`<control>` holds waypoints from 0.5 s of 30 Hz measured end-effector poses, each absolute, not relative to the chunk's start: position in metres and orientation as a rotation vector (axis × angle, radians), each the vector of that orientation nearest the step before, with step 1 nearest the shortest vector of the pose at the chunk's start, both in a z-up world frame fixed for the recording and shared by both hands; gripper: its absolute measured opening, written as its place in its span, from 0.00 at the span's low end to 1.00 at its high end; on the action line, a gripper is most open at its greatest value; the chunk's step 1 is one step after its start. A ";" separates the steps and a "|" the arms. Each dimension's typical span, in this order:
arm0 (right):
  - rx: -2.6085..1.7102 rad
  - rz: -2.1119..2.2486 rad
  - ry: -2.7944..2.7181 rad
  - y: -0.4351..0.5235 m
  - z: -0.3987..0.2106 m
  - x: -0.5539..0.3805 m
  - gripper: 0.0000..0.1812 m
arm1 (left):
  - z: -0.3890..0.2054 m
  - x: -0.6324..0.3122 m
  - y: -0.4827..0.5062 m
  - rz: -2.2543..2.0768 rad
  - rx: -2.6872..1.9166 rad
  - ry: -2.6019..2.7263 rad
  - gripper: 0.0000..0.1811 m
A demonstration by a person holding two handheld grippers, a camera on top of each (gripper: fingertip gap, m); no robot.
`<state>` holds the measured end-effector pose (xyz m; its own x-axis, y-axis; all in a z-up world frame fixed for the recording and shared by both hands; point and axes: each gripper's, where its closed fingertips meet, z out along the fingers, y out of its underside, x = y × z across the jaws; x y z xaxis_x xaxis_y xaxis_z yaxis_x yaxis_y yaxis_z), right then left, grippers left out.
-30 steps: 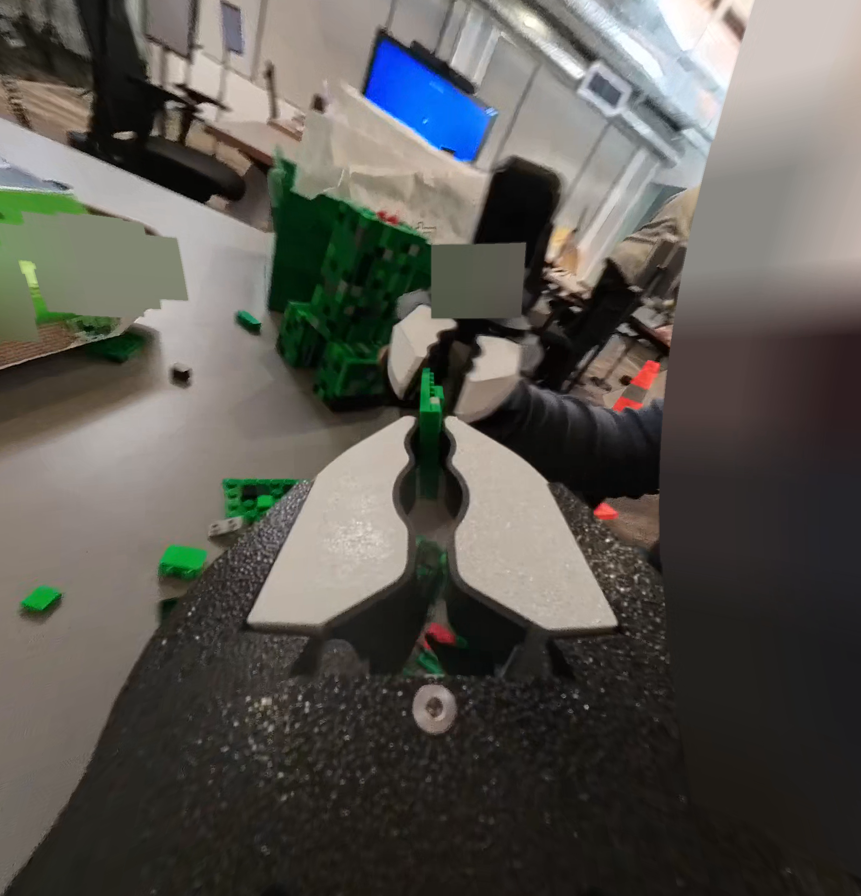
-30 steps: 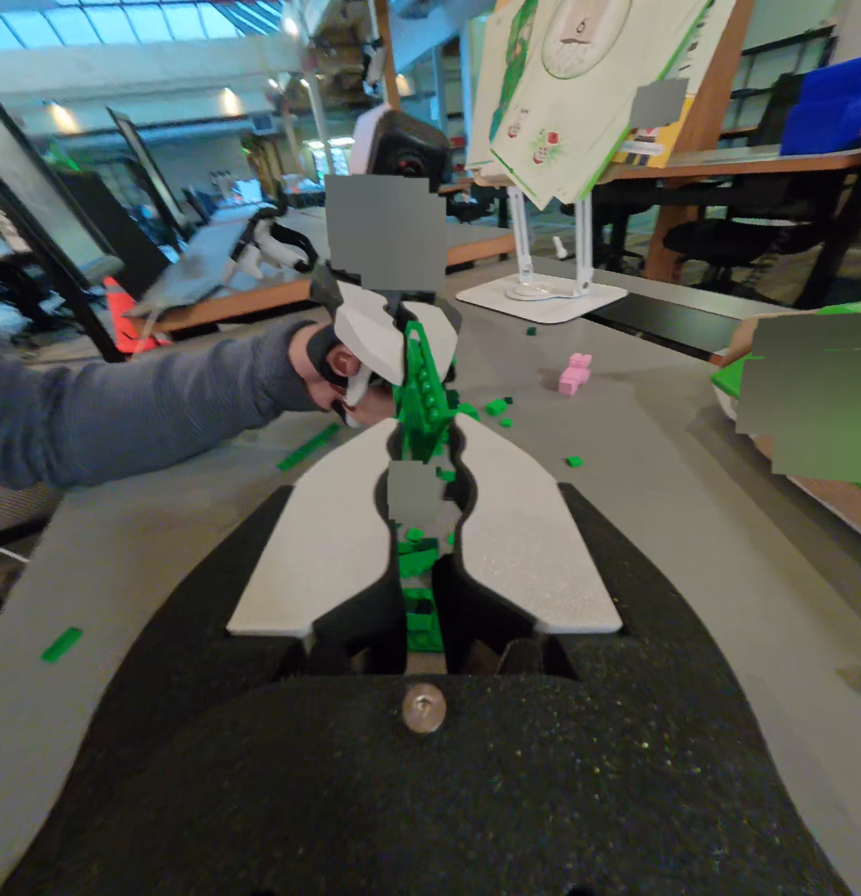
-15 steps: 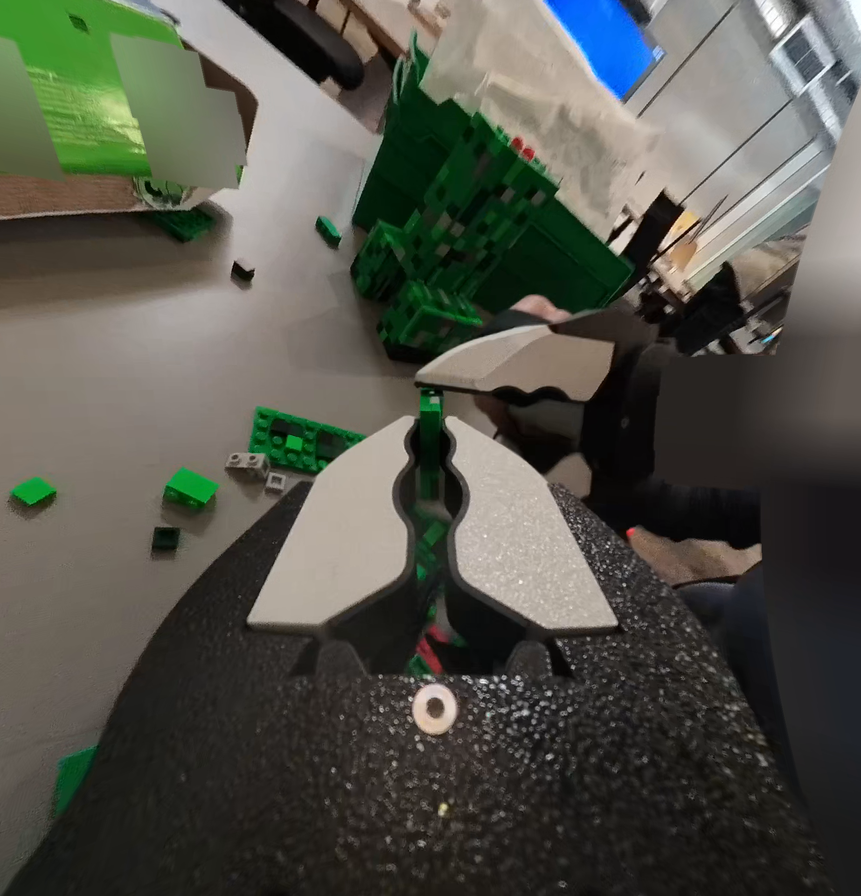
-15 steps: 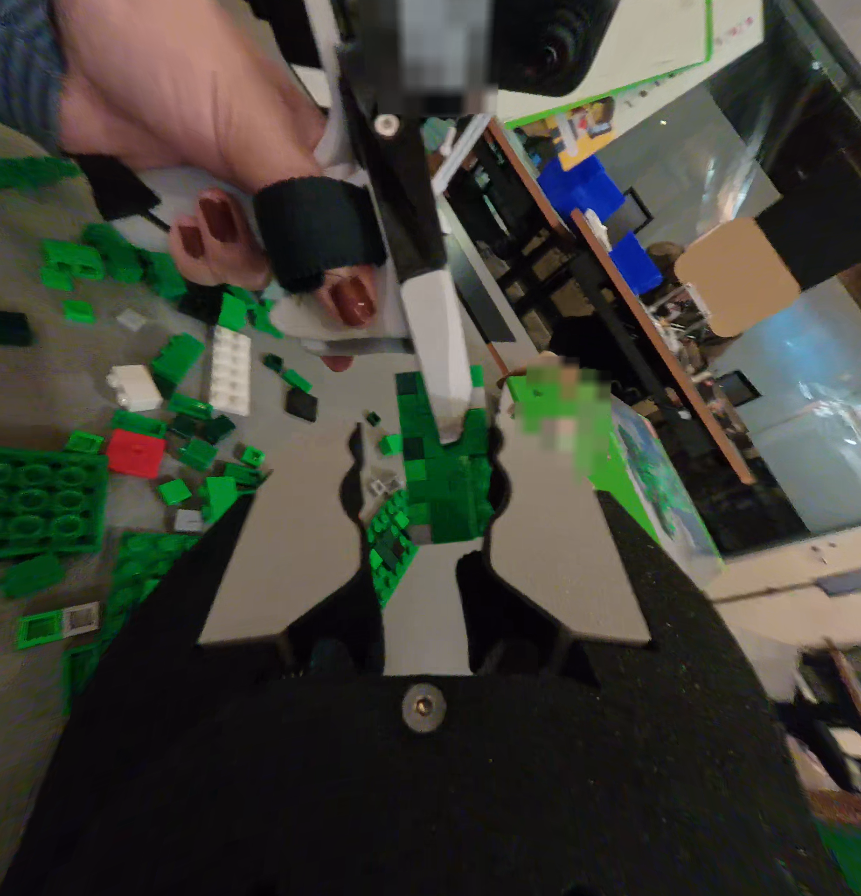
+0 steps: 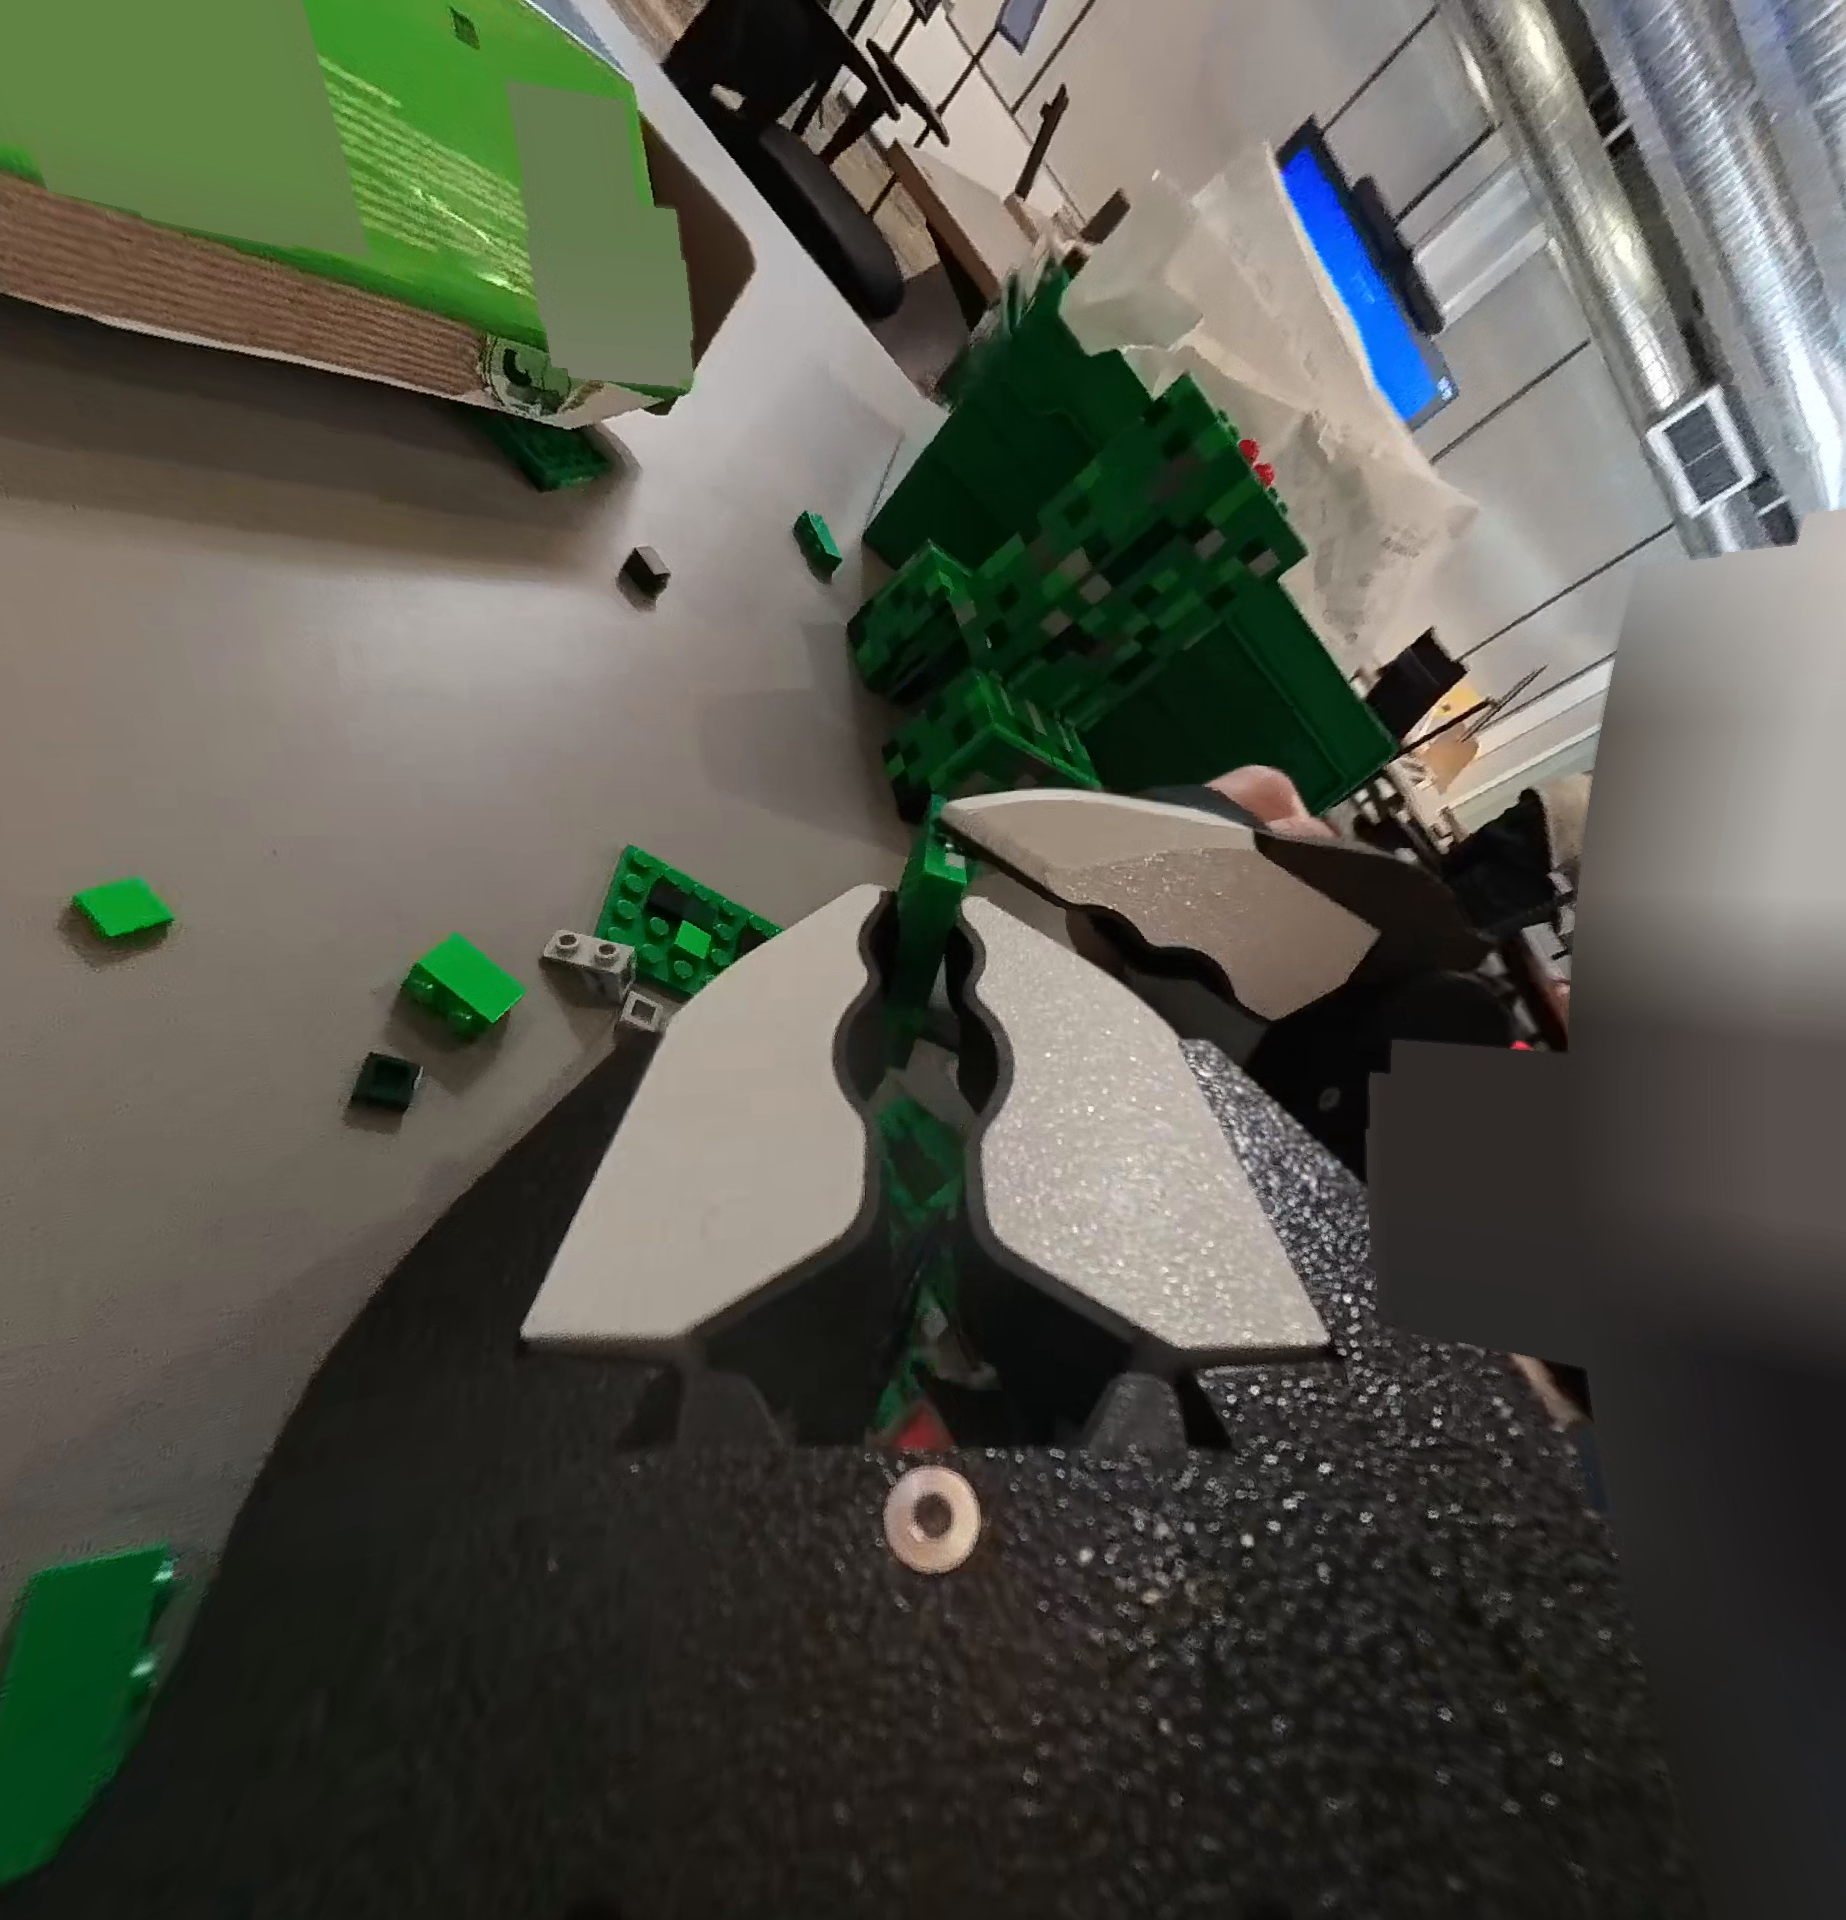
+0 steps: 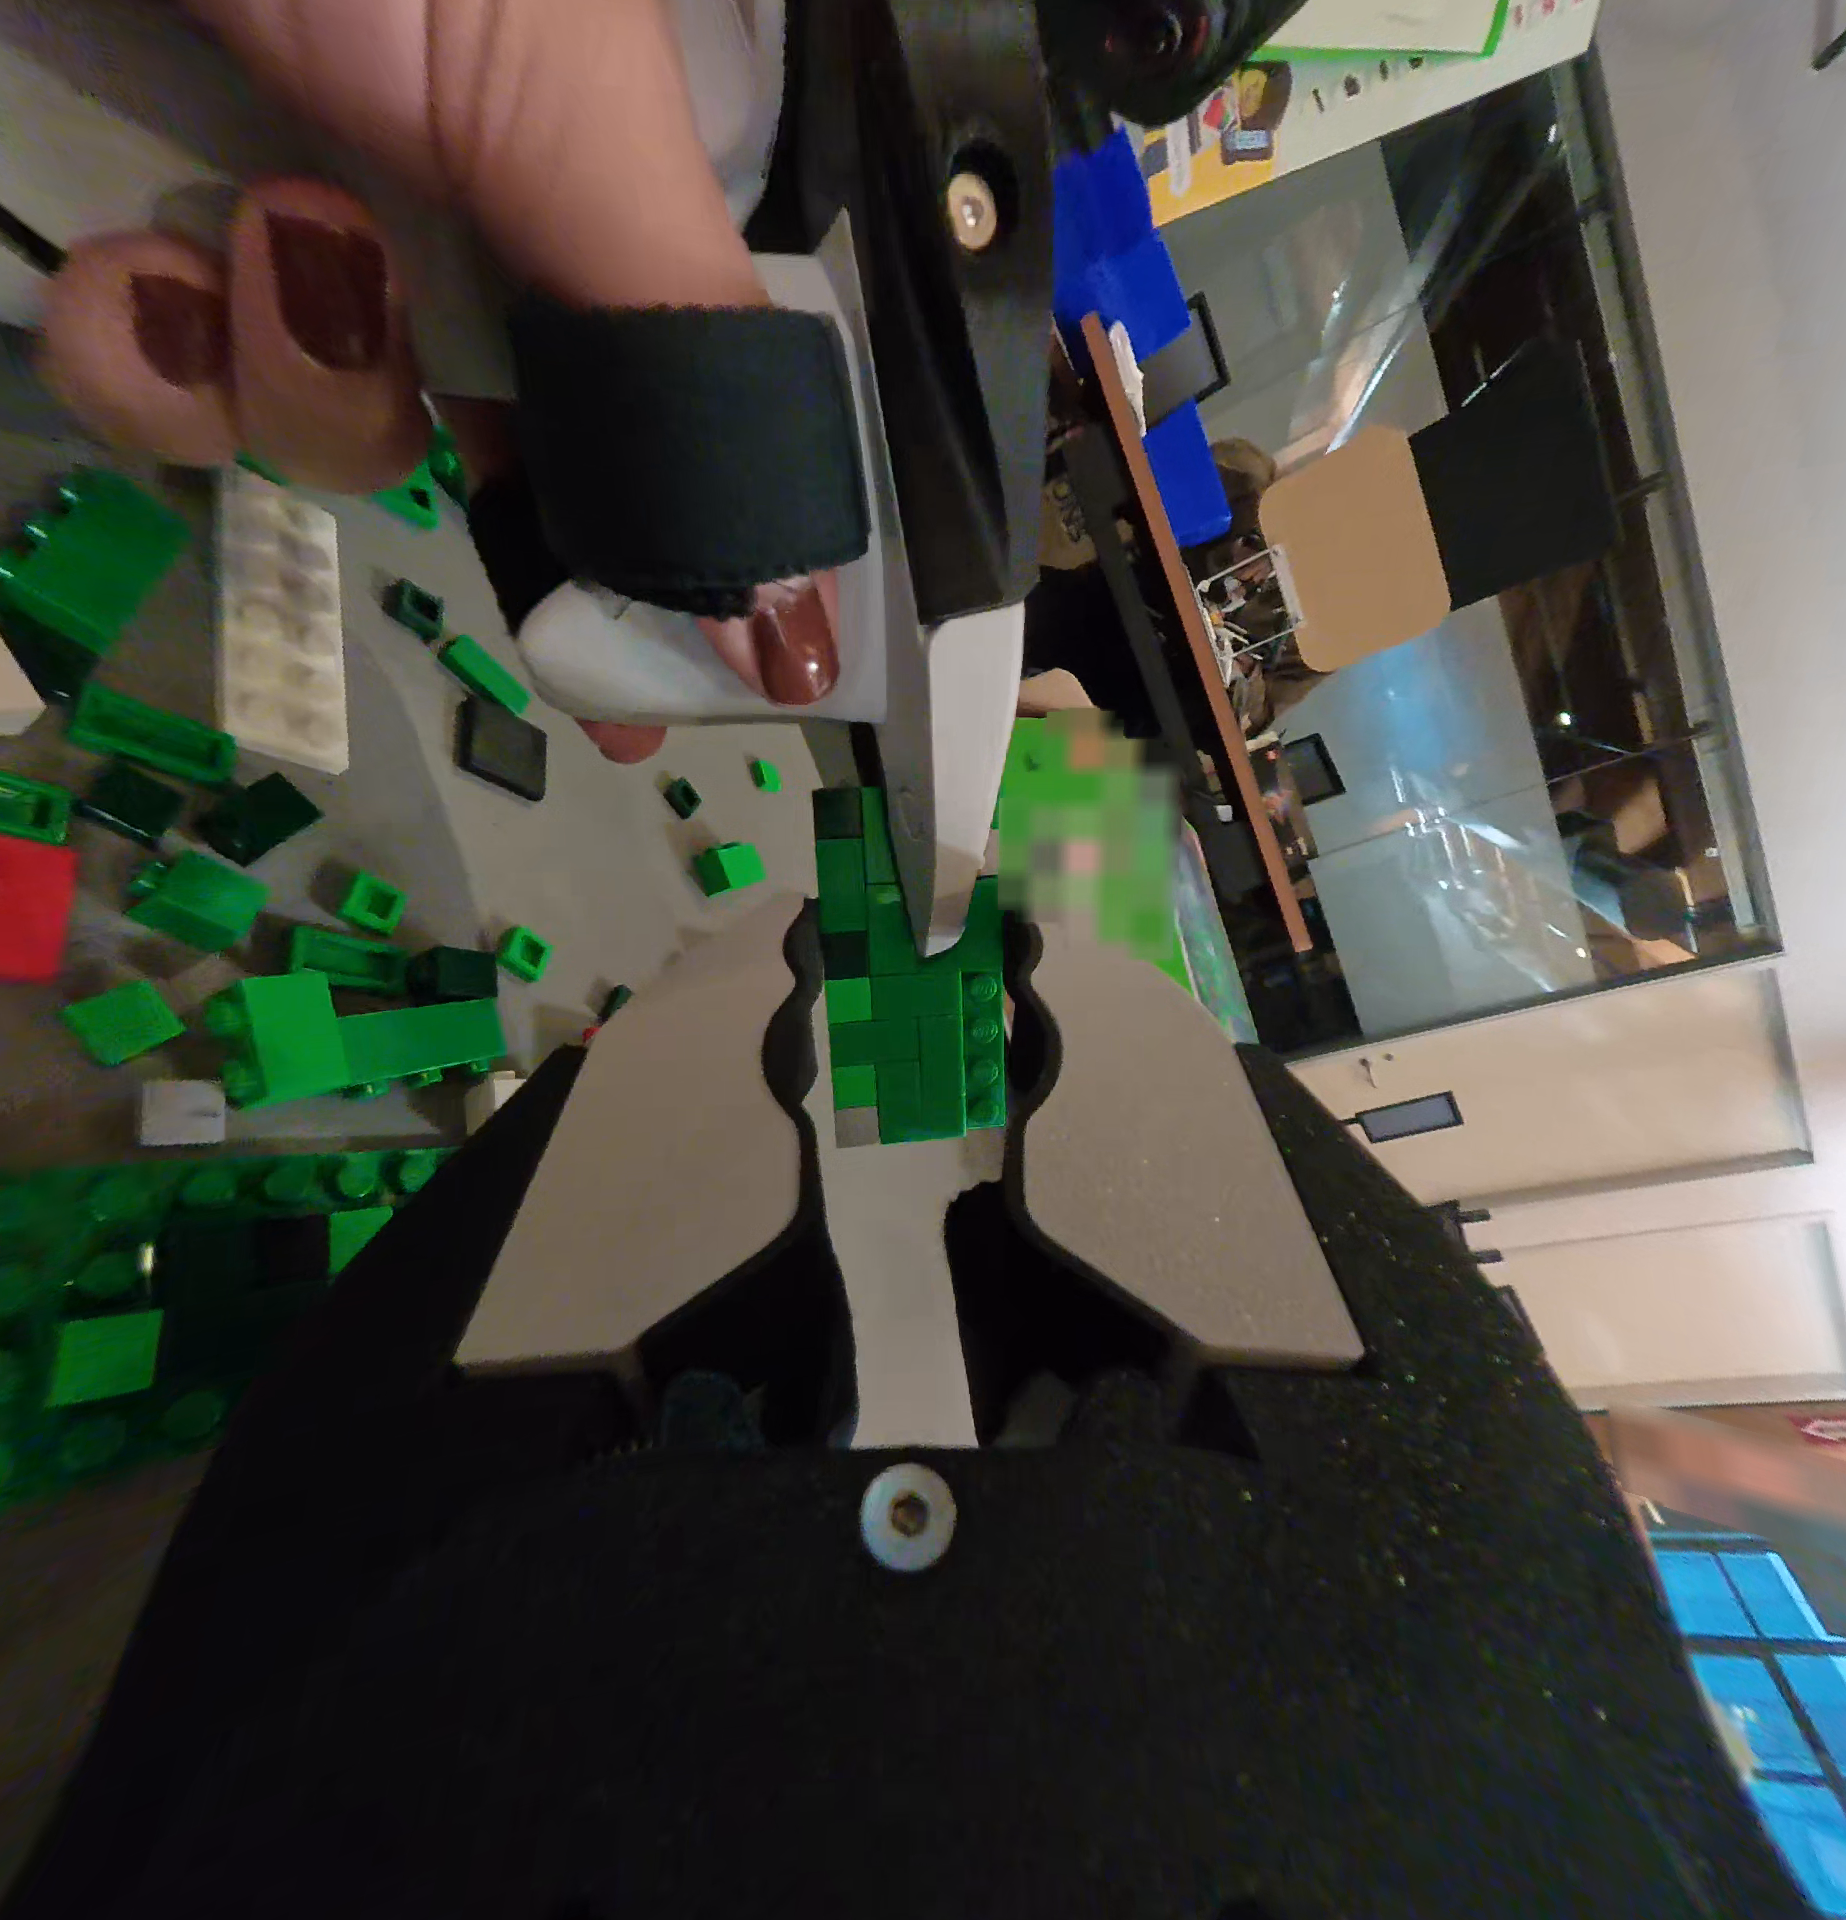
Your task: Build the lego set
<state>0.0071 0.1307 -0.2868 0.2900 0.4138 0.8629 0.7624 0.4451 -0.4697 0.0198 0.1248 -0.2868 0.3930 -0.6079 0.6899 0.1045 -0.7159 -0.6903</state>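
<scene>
1. The left gripper [image 5: 921,914] is clamped edge-on around a thin green lego panel [image 5: 924,935], which sticks out just past its tips.
2. The right gripper [image 6: 911,935] sits around the same panel, seen flat-on as a patchwork of light and dark green tiles [image 6: 903,1039]; its jaws stand apart at either edge, and whether they press on it cannot be told.
3. In the right wrist view, one finger of the left gripper [image 6: 945,831] crosses the panel's far end, with a hand [image 6: 545,187] behind it.
4. Left of the left gripper's tips, loose pieces lie on the grey surface [image 5: 275,727]: a studded green plate [image 5: 680,930], a small grey brick [image 5: 586,951], a green tile [image 5: 121,907].
5. Beyond the tips stands a large green lego build [image 5: 1085,603].
6. Far left of it lies a green box [image 5: 306,187].
</scene>
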 end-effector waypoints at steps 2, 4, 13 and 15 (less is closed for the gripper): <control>-1.138 -0.368 -1.325 0.131 -0.285 0.007 0.18 | -0.285 0.020 0.125 -1.429 -1.965 0.387 0.05; -1.098 -0.418 -1.321 0.131 -0.282 0.007 0.18 | -0.283 0.020 0.125 -1.479 -1.950 0.354 0.05; -1.131 -0.290 -1.327 0.131 -0.289 0.004 0.13 | -0.287 0.010 0.132 -1.456 -1.956 0.320 0.03; -1.210 -0.191 -1.319 0.134 -0.293 0.007 0.16 | -0.289 0.004 0.136 -1.359 -1.973 0.342 0.03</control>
